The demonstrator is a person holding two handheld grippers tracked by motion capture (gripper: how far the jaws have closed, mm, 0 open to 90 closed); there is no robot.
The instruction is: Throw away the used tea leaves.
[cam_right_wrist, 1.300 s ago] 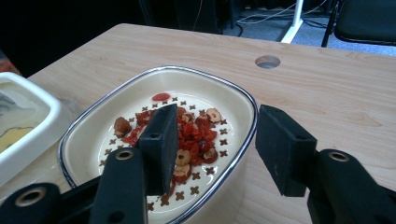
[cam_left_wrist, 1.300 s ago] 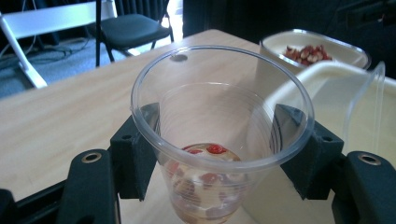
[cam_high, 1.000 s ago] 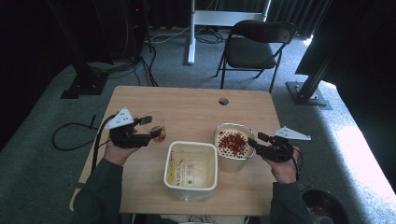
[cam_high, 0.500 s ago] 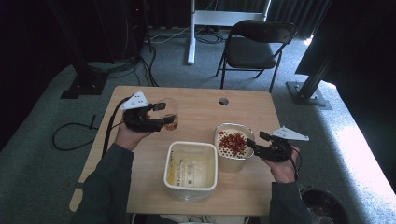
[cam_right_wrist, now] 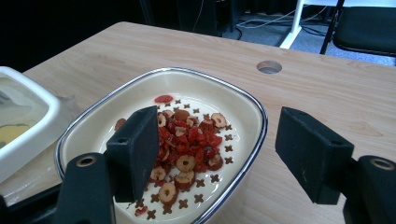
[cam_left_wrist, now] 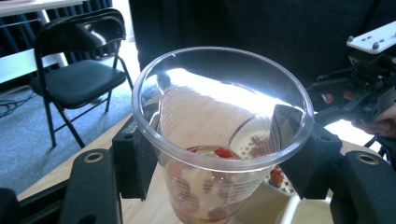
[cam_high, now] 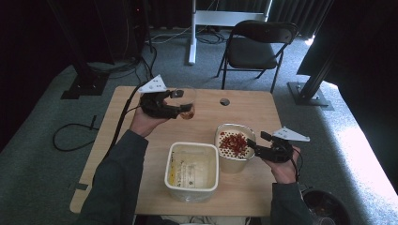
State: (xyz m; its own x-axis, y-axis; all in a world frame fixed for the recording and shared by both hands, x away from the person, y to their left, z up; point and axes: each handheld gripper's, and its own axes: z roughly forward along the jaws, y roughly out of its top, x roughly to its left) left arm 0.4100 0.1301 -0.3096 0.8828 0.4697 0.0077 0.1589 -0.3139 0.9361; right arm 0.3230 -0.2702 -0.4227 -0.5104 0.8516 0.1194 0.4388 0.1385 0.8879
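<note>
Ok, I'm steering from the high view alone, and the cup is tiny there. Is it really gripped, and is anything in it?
Observer: Yes. In the left gripper view the left gripper clamps the clear cup on both sides.
Operator: Contents?
Observer: Red fruit pieces sit in its bottom.
Operator: And the right one?
Observer: In its own view the right gripper is open, its jaws just widening, straddling the rim of the perforated dish without touching.

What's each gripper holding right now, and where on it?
The left gripper clamps the clear plastic cup by its sides, just below the rim. The right gripper is open beside the strainer dish, holding nothing.
</note>
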